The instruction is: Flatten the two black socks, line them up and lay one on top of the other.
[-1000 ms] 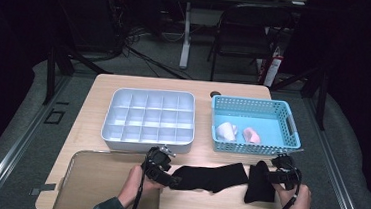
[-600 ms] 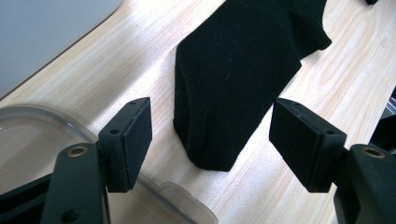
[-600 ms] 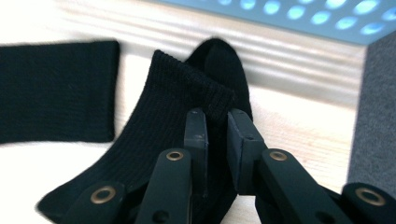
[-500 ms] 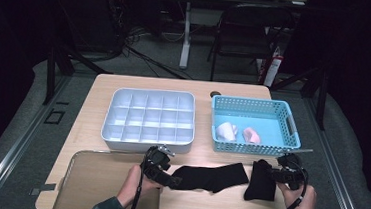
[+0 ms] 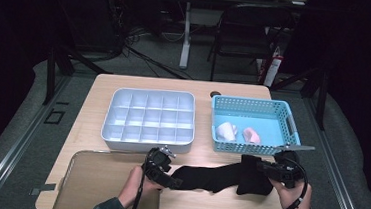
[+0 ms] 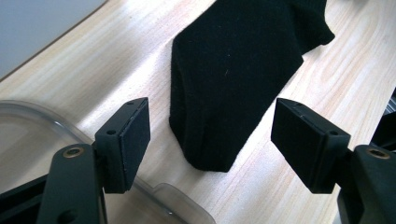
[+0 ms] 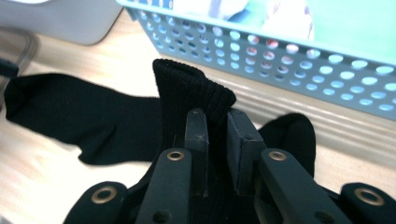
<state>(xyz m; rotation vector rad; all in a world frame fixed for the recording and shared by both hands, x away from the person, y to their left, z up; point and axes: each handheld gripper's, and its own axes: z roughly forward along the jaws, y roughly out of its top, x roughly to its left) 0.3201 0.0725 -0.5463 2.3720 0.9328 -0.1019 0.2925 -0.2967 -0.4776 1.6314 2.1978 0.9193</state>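
Note:
A long black sock (image 5: 213, 177) lies across the front of the wooden table. My left gripper (image 5: 171, 179) sits at its left end. In the left gripper view that gripper (image 6: 212, 116) stands open with the sock's toe (image 6: 233, 70) flat on the wood between the pads, untouched; its jaws have just been opening. My right gripper (image 5: 268, 169) is at the sock's right end, shut on the ribbed cuff (image 7: 187, 84). The cuff stands up out of the right gripper (image 7: 217, 114), lifted off the table, while the rest of the sock (image 7: 70, 121) trails away to the left.
A grey compartment tray (image 5: 146, 142) stands at the back left, and a blue perforated basket (image 5: 250, 148) with a white bundle (image 5: 225, 130) and a pink one (image 5: 251, 136) at the back right. A clear plastic lid (image 5: 97, 178) lies at the front left, by the left gripper.
My right gripper has risen a little with the sock's cuff, drawing that end up off the table. The left hand has stayed where it was.

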